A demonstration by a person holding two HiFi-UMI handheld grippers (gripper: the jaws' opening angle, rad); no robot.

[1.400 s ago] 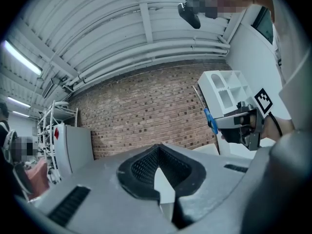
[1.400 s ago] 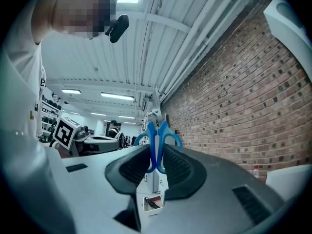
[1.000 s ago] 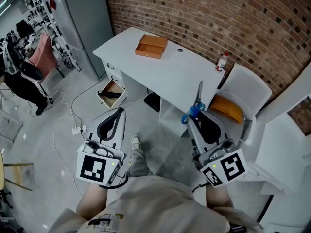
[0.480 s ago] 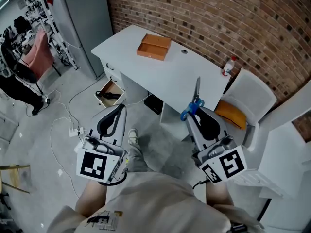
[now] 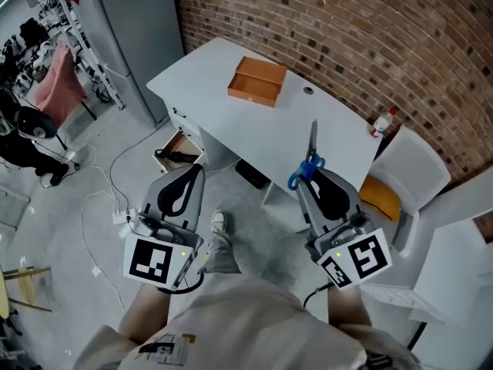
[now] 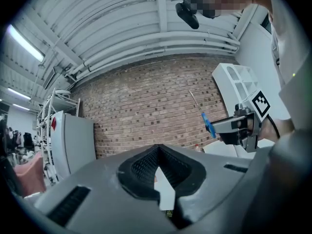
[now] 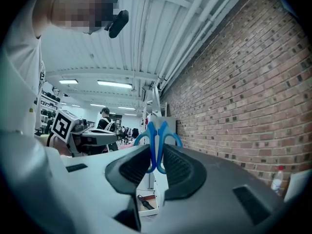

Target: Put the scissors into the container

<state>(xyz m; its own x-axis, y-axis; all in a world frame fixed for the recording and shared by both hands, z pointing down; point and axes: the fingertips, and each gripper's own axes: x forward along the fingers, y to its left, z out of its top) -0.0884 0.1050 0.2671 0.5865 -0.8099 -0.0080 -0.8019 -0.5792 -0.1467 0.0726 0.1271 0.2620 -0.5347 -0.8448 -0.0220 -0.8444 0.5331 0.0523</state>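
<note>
Over the near edge of the white desk (image 5: 231,122) is where the scissors (image 5: 311,153) are right now, not anywhere close to going in yet. The right gripper (image 5: 308,182) is clamped on the blue handle loops, and the blades stick out past the jaws toward the desk's back edge. The right gripper view backs that up: both loops are squeezed between the pads and nothing else is in there. The left gripper (image 5: 187,174) hangs off the desk's front left side with its jaws pressed together on nothing, so it's just along for the ride.

The container is the shallow orange tray (image 5: 258,82), sitting toward the desk's back left, well apart from the scissors. My read is this is the carry step, with the whole reach across the desk to go.

Stuff I'd worry about:
- The grip is only on the handles, with all the blade length hanging free. Any quick swing could make the scissors pivot or slide in the pads.
- The tip leads the way, so coming in low could catch the tray's wall and shove the tray along the desk.
- The tray looks shallow, so letting go from high up could bounce them out.

The bottle (image 5: 383,120) at the desk's right end looks safely out of the path.
</note>
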